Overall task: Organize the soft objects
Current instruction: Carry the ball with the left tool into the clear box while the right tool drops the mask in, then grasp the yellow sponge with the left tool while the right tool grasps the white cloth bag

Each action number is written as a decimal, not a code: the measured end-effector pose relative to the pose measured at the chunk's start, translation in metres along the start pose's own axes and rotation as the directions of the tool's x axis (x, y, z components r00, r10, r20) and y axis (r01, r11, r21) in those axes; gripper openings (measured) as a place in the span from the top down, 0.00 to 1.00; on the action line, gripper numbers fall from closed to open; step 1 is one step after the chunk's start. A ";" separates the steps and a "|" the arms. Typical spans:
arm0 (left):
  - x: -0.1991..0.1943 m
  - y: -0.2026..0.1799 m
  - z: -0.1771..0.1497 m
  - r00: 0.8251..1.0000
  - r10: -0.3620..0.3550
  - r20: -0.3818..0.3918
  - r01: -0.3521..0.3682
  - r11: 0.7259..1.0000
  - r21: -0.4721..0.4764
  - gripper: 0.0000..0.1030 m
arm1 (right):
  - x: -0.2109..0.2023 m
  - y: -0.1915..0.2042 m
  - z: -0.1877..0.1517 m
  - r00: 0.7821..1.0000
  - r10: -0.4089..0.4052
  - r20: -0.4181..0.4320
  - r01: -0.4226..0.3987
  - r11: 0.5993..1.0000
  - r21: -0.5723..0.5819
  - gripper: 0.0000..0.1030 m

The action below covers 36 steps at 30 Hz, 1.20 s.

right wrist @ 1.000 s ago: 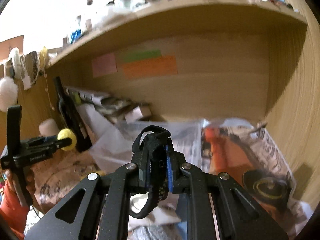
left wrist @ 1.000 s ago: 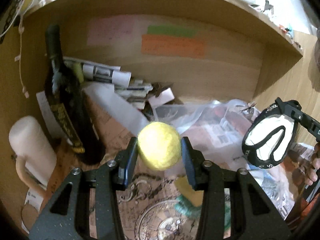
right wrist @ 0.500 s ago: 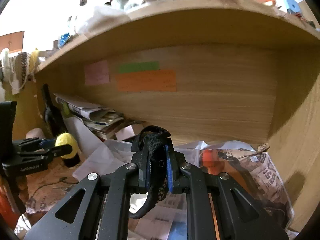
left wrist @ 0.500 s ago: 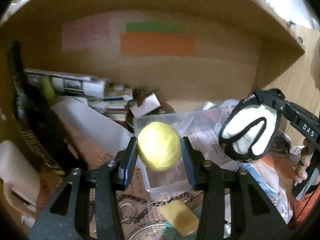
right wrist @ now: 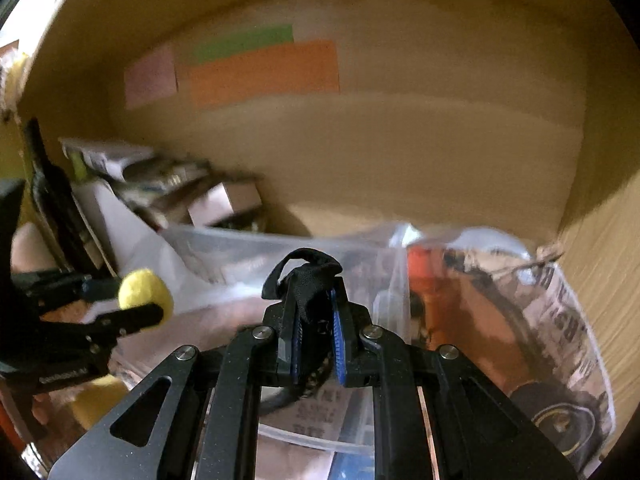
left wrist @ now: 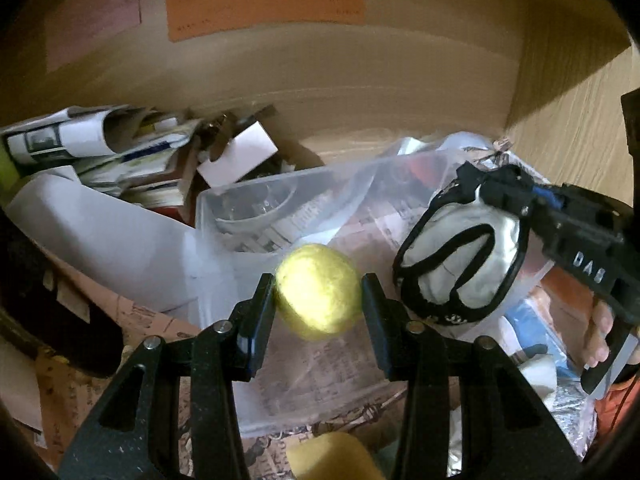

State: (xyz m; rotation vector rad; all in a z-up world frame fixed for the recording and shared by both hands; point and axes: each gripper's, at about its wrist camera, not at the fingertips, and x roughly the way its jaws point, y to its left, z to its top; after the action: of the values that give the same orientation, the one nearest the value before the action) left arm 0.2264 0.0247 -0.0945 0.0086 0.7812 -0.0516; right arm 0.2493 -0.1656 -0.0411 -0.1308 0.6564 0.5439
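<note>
Left gripper (left wrist: 319, 306) clamped on yellow felt ball (left wrist: 318, 297), held over clear plastic bin (left wrist: 240, 216); right gripper (right wrist: 314, 338) nearly closed, pinching black-trimmed white eye mask (left wrist: 460, 264) just right of ball, above bin

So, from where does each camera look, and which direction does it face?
Left wrist: sits on the left gripper, faces into the wooden shelf over the clear plastic bin; shows its fingers shut on the yellow ball, plus the person's hand on the other tool.
Right wrist: sits on the right gripper, faces the same shelf back; shows its fingers shut on the black-trimmed eye mask.
Shared: orange note, bin, ball, each other's gripper.
</note>
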 end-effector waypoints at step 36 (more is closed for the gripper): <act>-0.093 -0.002 -0.048 0.991 0.028 0.128 -0.025 0.999 -0.027 0.01 | -0.075 0.030 -0.042 0.996 0.084 -0.011 -0.085 0.993 -0.084 0.04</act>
State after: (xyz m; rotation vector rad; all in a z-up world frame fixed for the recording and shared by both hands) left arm 0.1273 0.0284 -0.0630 -0.0084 0.6532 -0.0171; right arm 0.1611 -0.1847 -0.0266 -0.1847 0.6485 0.6535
